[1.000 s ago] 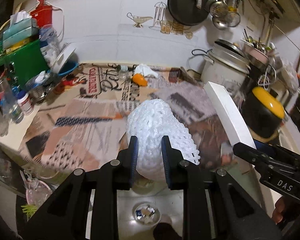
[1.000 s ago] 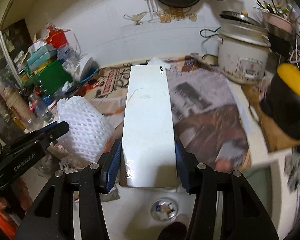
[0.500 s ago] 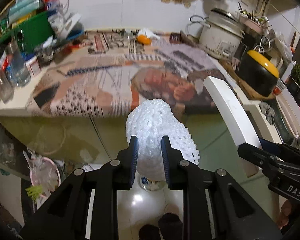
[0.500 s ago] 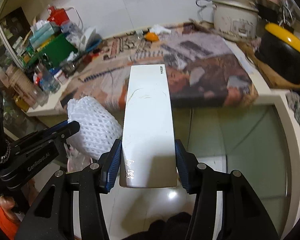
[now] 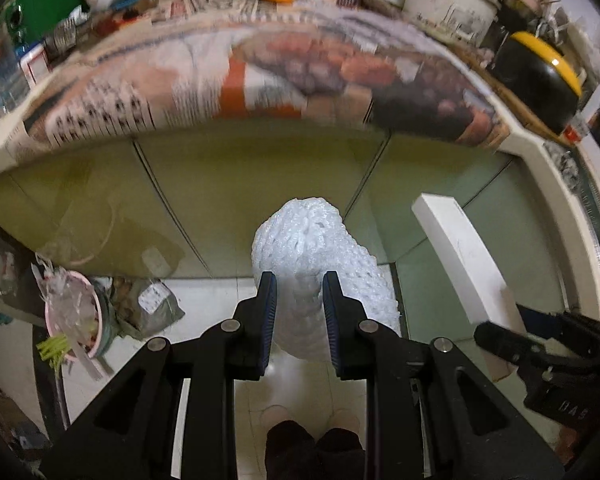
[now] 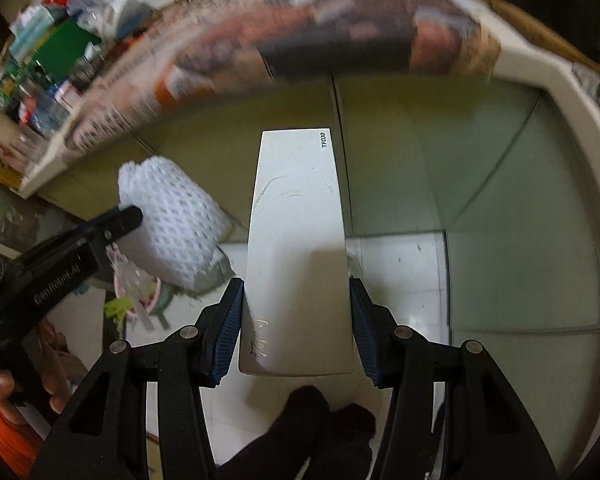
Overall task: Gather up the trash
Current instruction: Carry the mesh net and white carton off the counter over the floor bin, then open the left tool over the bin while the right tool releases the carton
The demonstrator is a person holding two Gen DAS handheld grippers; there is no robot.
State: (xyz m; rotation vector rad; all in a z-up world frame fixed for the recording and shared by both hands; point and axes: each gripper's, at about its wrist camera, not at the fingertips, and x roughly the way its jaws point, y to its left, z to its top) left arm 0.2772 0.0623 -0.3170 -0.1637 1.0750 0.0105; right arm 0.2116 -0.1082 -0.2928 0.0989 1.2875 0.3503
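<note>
Overhanging the green cabinet fronts [image 5: 260,184], the counter [image 5: 4,160] carries a spread of newspaper [image 5: 260,76], presumably laid to protect its top; pots and clutter stand along its back, blurred. Below it, on the pale tiled floor [image 6: 396,272], a pink bin [image 5: 74,316] lined with plastic already holds scraps, with a grey bag [image 5: 152,308] just beside it. That bin is judged the likely destination for both items in hand.

Right gripper [image 6: 296,326]: jaws part-spread and pressed against the long sides of a flat white box [image 6: 296,240], gripped near its lower end so its length projects forward and down toward the floor.

Left gripper [image 5: 300,312]: jaws drawn close together, pinching a white foam net sleeve [image 5: 316,248], which is soft and squashes between the pads, bulging above them.

Both items are off the counter, held over the floor, the bin well to the left of the sleeve. Neither is released yet.
</note>
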